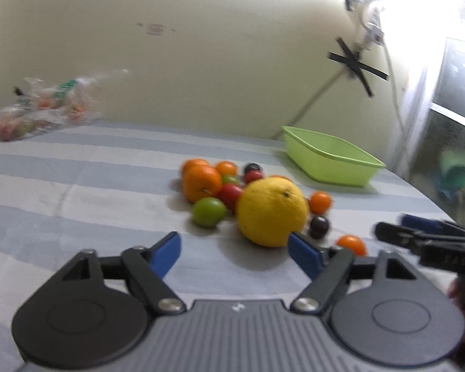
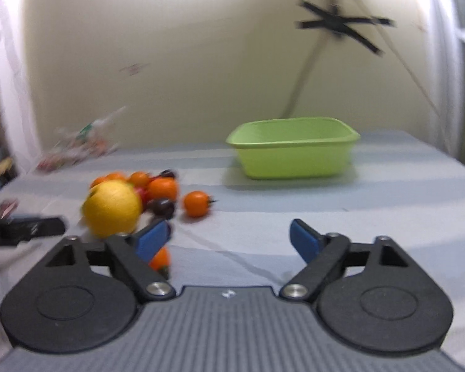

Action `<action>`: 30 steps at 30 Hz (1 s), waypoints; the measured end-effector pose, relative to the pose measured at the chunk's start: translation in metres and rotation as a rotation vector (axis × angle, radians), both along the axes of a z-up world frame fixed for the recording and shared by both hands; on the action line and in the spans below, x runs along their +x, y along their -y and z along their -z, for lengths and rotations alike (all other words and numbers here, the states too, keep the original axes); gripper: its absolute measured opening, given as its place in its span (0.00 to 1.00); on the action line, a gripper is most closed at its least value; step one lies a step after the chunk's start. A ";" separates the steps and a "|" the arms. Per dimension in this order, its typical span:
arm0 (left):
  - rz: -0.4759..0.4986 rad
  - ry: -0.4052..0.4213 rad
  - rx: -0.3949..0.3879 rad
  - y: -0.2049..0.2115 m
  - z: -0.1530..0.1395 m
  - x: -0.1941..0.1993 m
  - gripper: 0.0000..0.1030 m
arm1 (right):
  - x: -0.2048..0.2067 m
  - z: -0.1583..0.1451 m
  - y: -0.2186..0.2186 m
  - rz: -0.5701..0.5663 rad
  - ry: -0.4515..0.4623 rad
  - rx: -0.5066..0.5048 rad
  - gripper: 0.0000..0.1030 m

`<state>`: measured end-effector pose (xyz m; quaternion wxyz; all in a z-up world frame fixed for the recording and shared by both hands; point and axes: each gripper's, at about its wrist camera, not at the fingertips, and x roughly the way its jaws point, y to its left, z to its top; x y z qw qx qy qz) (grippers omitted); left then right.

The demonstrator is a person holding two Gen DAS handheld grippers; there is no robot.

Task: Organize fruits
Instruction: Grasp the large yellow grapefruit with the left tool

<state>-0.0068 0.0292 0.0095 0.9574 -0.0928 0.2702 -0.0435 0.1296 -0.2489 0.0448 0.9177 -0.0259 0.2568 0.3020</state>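
- Left gripper (image 1: 235,249) gapes wide, holding nothing; the fruit pile, big yellow fruit (image 1: 272,211) foremost, sits at its 12 o'clock.
- Right gripper (image 2: 229,238) likewise spread, empty.
- Green bin (image 2: 294,152) at its 1 o'clock.

One yellow citrus (image 1: 272,211), one green tub (image 1: 331,159)

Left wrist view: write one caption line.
Open left gripper nears a large yellow fruit beside a green basin.

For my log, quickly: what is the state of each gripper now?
Left gripper: open, holding nothing.
Right gripper: open, holding nothing.
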 end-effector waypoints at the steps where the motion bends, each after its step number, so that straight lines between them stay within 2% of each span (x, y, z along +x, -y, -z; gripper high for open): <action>1: 0.025 -0.008 -0.009 0.002 -0.001 0.002 0.64 | -0.002 -0.001 -0.004 -0.043 0.003 -0.017 0.73; 4: 0.083 -0.022 -0.024 0.008 -0.004 0.011 0.60 | -0.007 -0.001 -0.014 -0.156 0.009 -0.070 0.62; 7: 0.076 -0.011 0.003 0.011 -0.012 0.021 0.60 | -0.009 -0.003 -0.020 -0.224 0.023 -0.106 0.57; 12: 0.079 -0.020 -0.018 0.006 -0.016 0.036 0.60 | 0.000 -0.012 -0.034 -0.302 0.060 -0.109 0.57; 16: 0.109 -0.049 -0.088 -0.005 -0.012 0.043 0.64 | 0.000 -0.012 -0.060 -0.424 0.113 -0.178 0.57; 20: 0.124 -0.065 -0.117 -0.008 -0.011 0.053 0.68 | 0.001 -0.007 -0.089 -0.541 0.145 -0.249 0.59; 21: 0.125 -0.075 -0.118 -0.007 -0.009 0.056 0.68 | 0.000 -0.004 -0.095 -0.558 0.153 -0.265 0.62; 22: 0.131 -0.086 -0.119 -0.005 -0.007 0.059 0.64 | 0.000 -0.003 -0.099 -0.567 0.160 -0.281 0.66; 23: 0.141 -0.095 -0.121 -0.003 -0.005 0.061 0.59 | 0.002 0.000 -0.103 -0.572 0.164 -0.294 0.67; 26: 0.123 -0.080 -0.072 0.007 -0.005 0.059 0.59 | 0.005 0.007 -0.110 -0.574 0.141 -0.301 0.63; 30: 0.133 -0.055 -0.082 0.016 -0.021 0.061 0.59 | 0.009 0.000 -0.094 -0.537 0.113 -0.222 0.61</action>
